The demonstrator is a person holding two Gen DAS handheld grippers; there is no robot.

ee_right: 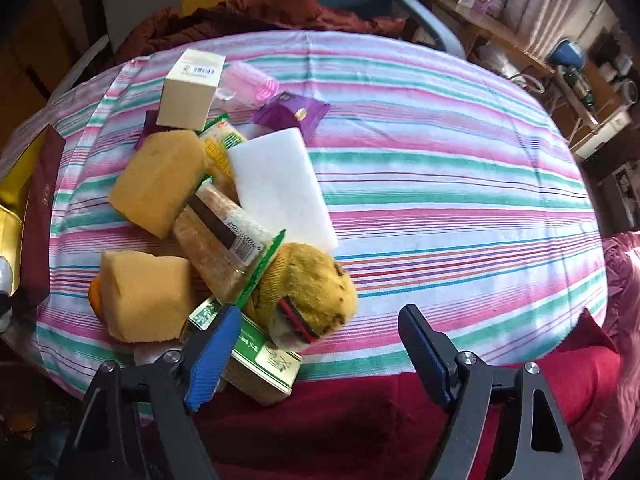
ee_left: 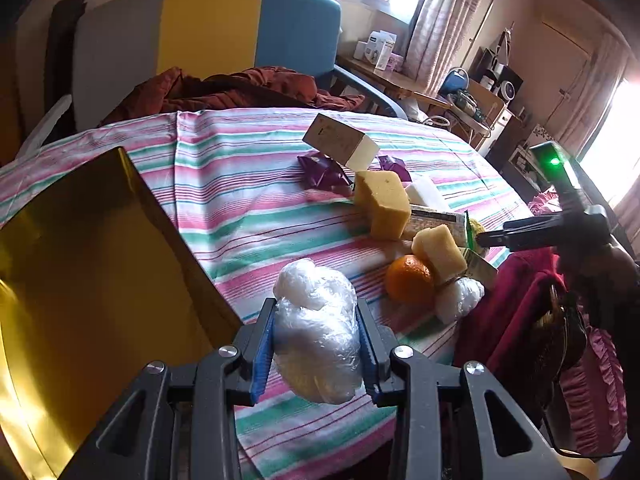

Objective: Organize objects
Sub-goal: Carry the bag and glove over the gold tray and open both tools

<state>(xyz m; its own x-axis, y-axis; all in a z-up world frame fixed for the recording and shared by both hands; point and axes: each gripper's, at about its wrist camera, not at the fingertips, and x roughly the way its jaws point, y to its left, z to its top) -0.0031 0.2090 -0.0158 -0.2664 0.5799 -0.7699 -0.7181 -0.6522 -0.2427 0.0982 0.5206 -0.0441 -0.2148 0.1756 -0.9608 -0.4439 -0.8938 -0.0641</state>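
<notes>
My left tongs (ee_left: 318, 344) clamp 1 plastic-wrapped bundle (ee_left: 316, 332) beside gold box (ee_left: 92, 272); right tongs (ee_right: 320, 344) gape empty. Pile on tabletop (ee_right: 440, 184) mostly unsorted

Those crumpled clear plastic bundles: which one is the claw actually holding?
The larger crumpled clear plastic bundle, clamped in the left claw. The smaller bundle lies free beside the orange fruit.

A crumpled clear plastic bundle (ee_left: 316, 336) sits clamped between blue-padded fingers (ee_left: 264, 356), lifted above the striped table (ee_left: 248, 184). Beside it lie an orange (ee_left: 409, 284), two yellow sponges (ee_left: 384, 204), a second plastic bundle (ee_left: 458, 298), a tilted beige box (ee_left: 340, 142) and purple wrappers (ee_left: 322, 172).
</notes>
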